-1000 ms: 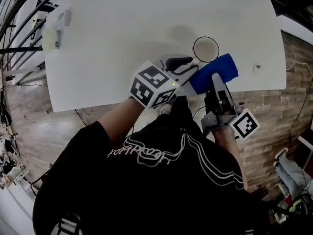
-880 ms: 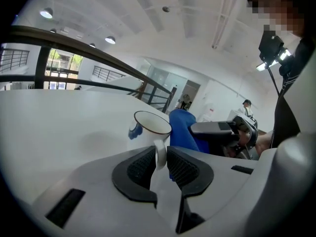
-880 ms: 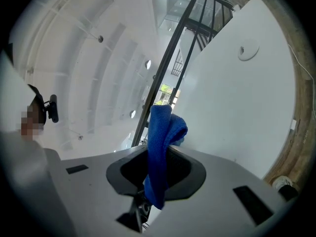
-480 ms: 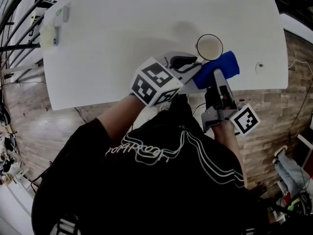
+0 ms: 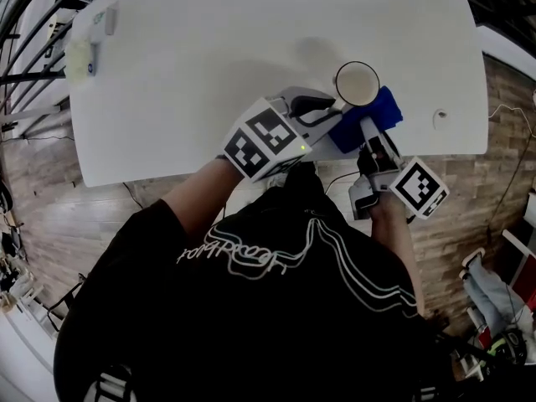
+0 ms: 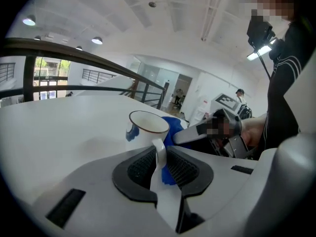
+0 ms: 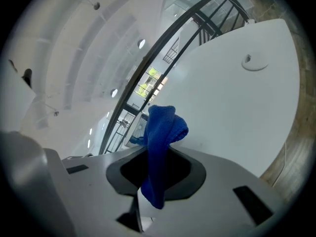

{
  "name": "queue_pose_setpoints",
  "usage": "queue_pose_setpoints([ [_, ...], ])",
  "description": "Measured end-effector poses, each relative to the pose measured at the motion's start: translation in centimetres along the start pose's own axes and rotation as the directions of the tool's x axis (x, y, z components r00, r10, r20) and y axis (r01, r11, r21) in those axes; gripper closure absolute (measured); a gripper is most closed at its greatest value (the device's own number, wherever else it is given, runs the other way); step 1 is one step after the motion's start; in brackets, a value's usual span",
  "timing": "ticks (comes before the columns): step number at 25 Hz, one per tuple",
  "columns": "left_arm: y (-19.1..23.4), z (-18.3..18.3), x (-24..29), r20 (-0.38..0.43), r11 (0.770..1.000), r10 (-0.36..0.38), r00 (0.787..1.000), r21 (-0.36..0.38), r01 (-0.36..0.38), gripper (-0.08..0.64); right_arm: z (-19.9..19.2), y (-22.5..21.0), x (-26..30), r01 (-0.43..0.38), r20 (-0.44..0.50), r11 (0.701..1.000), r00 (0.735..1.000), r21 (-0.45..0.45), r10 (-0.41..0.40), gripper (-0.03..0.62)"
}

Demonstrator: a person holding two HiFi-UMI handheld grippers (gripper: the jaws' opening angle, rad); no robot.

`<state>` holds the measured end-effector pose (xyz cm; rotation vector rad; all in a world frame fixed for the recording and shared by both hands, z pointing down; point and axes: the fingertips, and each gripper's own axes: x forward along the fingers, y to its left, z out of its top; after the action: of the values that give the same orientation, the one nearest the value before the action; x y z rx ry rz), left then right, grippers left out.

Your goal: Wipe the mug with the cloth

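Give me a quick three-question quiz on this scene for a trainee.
1. Multiple choice: what does the right claw hold? A) a sponge B) the cloth C) a spoon
2. True or false: the mug lies on its side on the table.
3. Fill in: the left claw grips the mug by its ____.

Key
1. B.
2. False; it stands upright.
3. Handle; the left claw's jaws have just been closing, with the handle between them.
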<state>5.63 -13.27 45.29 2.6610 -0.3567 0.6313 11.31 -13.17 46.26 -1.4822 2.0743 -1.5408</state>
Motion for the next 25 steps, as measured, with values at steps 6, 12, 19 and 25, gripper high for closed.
queue_pose_setpoints([
  [6, -0.2, 0.1, 0.2, -0.007, 1.000, -0.020, 1.000, 0.019, 0.020, 0.488, -0.1, -1.9, 0.6, 0.138, -0.136, 0.986, 0.979, -0.099, -0.150, 0.531],
  [12, 0.1, -0.1, 0.1, -0.013, 0.999, -0.028, 1.000, 0.024, 0.028, 0.488, -0.4, -2.4, 1.0, 0.133, -0.213, 0.983, 0.964, -0.126, -0.158, 0.531],
  [19, 0.4, -0.1, -0.1, -0.055, 0.995, 0.012, 0.998, 0.103, -0.006, 0.488, 2.2, -1.3, -1.3, 0.060, -0.158, 0.990, 0.984, -0.131, -0.081, 0.531],
  [25, 0.8, 0.4, 0.0, -0.102, 0.983, 0.061, 0.993, 0.181, -0.042, 0.486, 5.3, -0.1, -3.2, -0.008, -0.099, 0.990, 0.995, -0.141, -0.006, 0.531],
])
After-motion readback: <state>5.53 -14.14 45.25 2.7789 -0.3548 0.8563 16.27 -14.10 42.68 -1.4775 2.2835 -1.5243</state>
